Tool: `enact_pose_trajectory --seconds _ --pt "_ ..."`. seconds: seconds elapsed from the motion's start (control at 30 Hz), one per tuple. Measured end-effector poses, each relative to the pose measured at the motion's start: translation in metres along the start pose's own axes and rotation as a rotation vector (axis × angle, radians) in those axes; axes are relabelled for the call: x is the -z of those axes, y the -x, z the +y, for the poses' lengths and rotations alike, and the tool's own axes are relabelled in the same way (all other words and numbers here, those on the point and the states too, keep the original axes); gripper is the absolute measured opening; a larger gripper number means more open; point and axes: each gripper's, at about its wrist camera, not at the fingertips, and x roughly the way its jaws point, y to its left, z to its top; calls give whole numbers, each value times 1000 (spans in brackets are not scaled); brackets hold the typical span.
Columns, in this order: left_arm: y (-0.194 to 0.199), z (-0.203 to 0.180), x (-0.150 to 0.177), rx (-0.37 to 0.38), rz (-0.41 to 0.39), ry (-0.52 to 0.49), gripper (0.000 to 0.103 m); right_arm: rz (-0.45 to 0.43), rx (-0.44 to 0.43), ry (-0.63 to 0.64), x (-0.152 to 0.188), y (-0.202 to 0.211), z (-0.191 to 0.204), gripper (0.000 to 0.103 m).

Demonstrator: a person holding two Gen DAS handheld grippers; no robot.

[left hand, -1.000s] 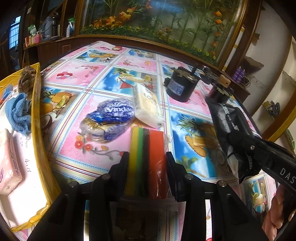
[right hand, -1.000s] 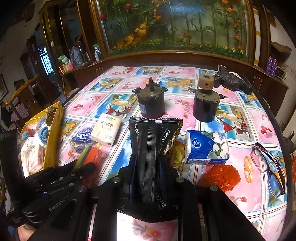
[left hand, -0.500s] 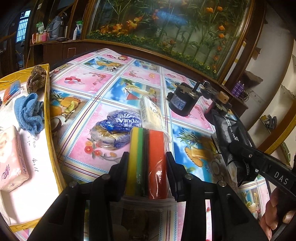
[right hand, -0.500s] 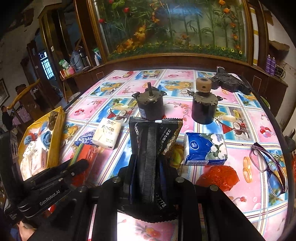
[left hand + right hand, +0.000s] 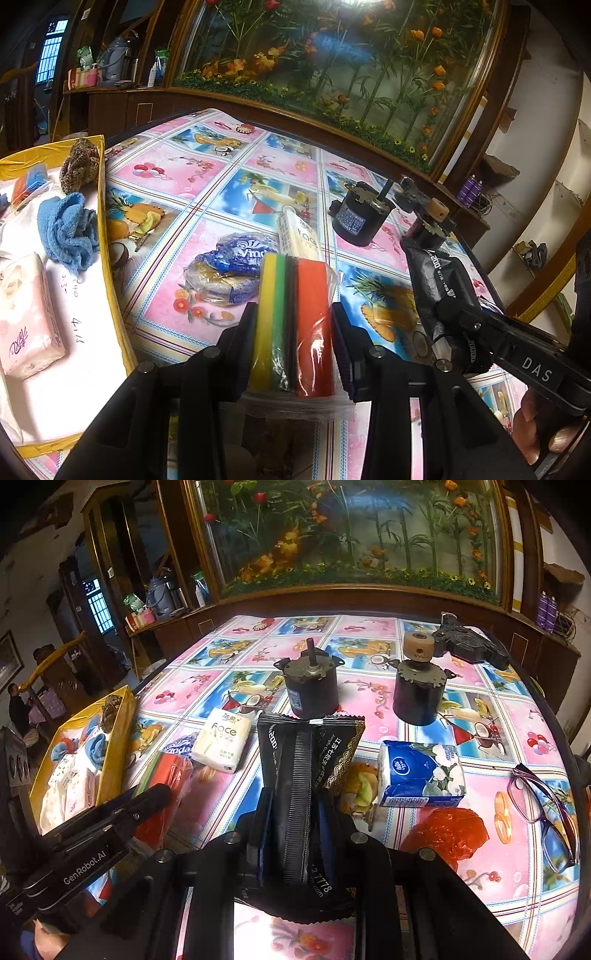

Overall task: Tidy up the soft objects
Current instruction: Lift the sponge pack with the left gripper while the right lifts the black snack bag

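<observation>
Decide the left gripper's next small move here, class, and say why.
Probably carry the sponge pack left and over the yellow box. The left gripper is shut on it, and the box already holds a blue cloth and a pink tissue pack.

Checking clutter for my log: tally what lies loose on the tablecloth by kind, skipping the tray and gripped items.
Tissue packs: 3 (Vinda, Face, blue-flowered)
Motors: 2
Glasses: 1
Red wrapper: 1
Black gearbox: 1
Total: 8
</observation>
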Motion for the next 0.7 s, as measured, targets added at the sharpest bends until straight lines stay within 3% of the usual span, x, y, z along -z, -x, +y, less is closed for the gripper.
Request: enact_pose_trajectory --seconds 0.7 --pt "16 -6 -2 -17 -58 -18 37 -6 -8 32 2 2 9 24"
